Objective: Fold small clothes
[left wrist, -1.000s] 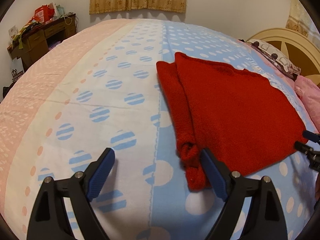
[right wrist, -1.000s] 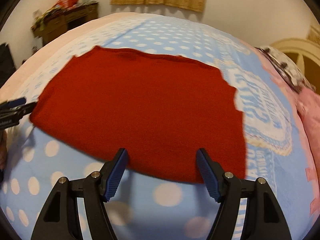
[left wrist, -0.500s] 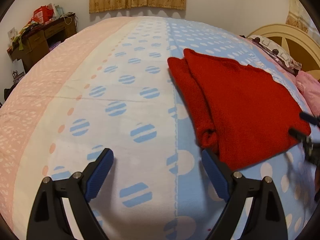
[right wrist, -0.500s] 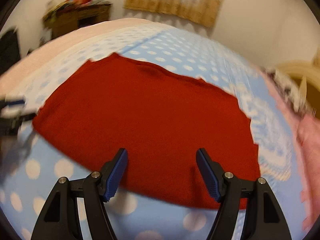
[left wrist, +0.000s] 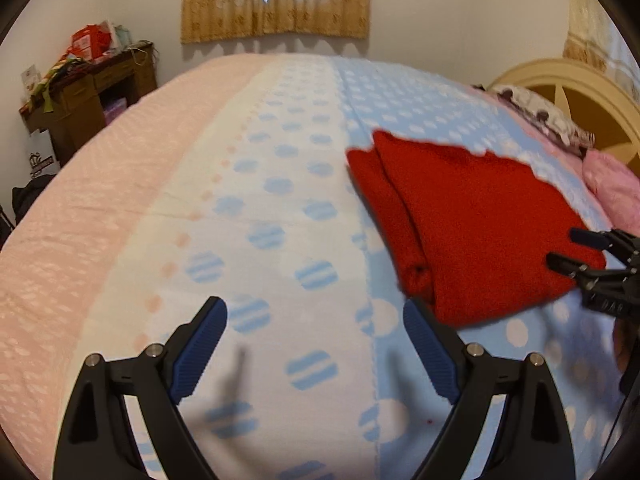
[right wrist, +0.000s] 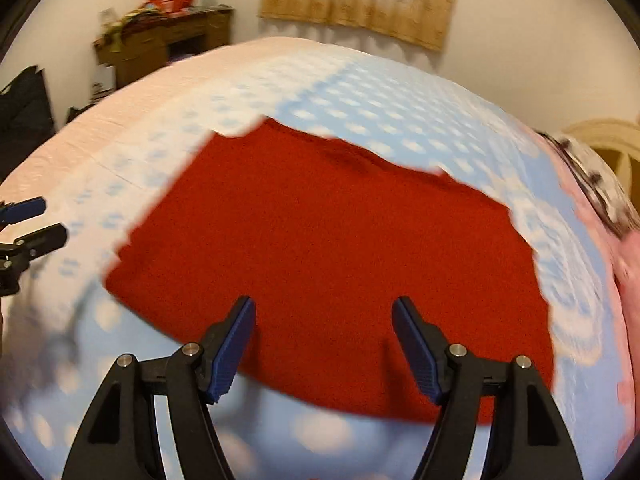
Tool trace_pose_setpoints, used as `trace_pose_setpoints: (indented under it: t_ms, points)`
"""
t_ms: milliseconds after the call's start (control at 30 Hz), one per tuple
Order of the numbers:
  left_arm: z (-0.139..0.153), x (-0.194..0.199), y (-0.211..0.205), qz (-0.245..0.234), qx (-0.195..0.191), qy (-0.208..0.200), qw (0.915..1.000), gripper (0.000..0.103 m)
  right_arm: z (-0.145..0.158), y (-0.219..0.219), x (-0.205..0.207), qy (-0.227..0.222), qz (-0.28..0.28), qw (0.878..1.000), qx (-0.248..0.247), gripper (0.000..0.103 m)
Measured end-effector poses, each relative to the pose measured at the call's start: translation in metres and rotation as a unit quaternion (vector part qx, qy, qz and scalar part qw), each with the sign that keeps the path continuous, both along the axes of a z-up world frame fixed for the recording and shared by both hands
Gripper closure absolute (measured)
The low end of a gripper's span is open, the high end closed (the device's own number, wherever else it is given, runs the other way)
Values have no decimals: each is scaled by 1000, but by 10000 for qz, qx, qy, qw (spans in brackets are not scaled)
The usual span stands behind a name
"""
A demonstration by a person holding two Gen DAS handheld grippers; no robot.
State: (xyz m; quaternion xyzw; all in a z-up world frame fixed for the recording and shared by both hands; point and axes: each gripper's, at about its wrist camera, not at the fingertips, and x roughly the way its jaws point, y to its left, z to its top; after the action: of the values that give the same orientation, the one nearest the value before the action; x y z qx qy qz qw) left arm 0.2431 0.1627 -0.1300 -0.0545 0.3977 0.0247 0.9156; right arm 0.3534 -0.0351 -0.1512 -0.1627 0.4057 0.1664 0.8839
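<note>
Garment (right wrist: 332,264) beneath gaping right gripper (right wrist: 324,344); beside left gripper (left wrist: 316,344)

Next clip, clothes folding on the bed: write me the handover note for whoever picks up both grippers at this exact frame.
Left gripper: jaws open, empty, over the bedspread left of the garment.
Right gripper: jaws open, empty, at the near edge of the red garment.
Garment lies flat on the blue polka-dot part of the bedspread, with its left side already folded in as a rolled strip.
Left to do: remaining folds; neither gripper grips the cloth.
</note>
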Motion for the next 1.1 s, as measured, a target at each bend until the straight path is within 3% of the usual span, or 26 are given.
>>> trace_pose_setpoints:
  t_ms: [67,133,200,433,500,667,833,1100]
  points:
    - [7,4,7,128,21,-56,9999,11,-11,20,13,341,118,9993,126,32]
    - [9,7,11,189,3,-45,9998,11,-35,31,25,745,-123,9969,214,32]
    - [11,7,16,193,-72,-21,9998,11,-39,31,13,501,-244,9981,253,31]
    - [13,19,27,25,-135,-57,9999,10,-24,28,-27,332,193,9991,168,30]
    - [15,36,30,39,-413,-98,9991,10,-19,48,-37,-67,476,9988,-91,30]
    - [11,83,24,-139,-1225,102,9923,9,-31,93,-59,-424,1128,9904,-671,31]
    - [0,121,9,-366,-1646,266,9853,9,-46,108,-62,-700,1179,9836,-1175,31]
    - [-29,150,-11,-453,-1753,603,9816,9,-52,101,-56,-844,991,9856,-1079,32]
